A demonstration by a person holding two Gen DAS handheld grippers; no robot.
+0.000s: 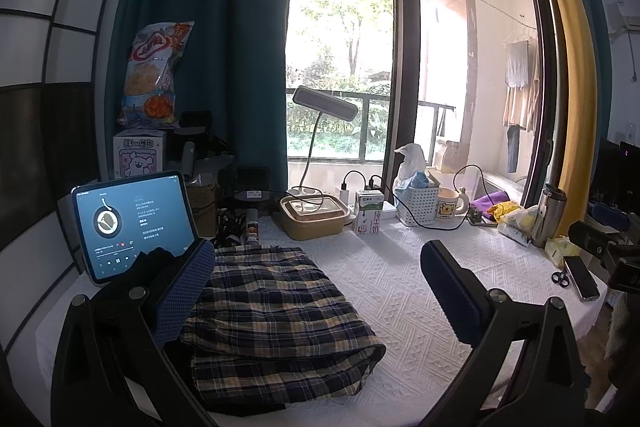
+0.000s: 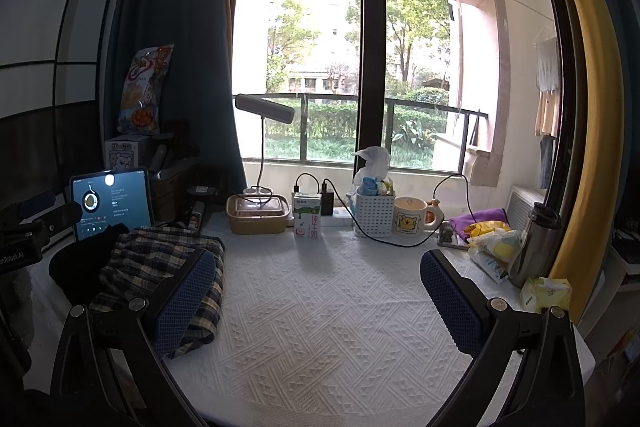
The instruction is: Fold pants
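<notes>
Left wrist view is showing me the plaid pants (image 1: 276, 319) lying folded at lower left on the white tablecloth (image 1: 400, 291). Both the left gripper (image 1: 316, 291) and right gripper (image 2: 316, 299) are gaping, empty. I'm judging the cloth light, limp; I'm favouring its doubled near edge.

Pants (image 1: 276, 315) on table (image 1: 400, 307), tablet (image 1: 132, 223) behind-left.

Soft plaid cloth pants (image 1: 276, 311), textured white tablecloth (image 1: 400, 303), glossy tablet (image 1: 132, 223)

White textured table (image 2: 320, 327). Folded plaid pants (image 1: 276, 311) lie at its left. Milk carton (image 2: 307, 215), mug (image 2: 410, 223), basket (image 2: 375, 213) along the back.
</notes>
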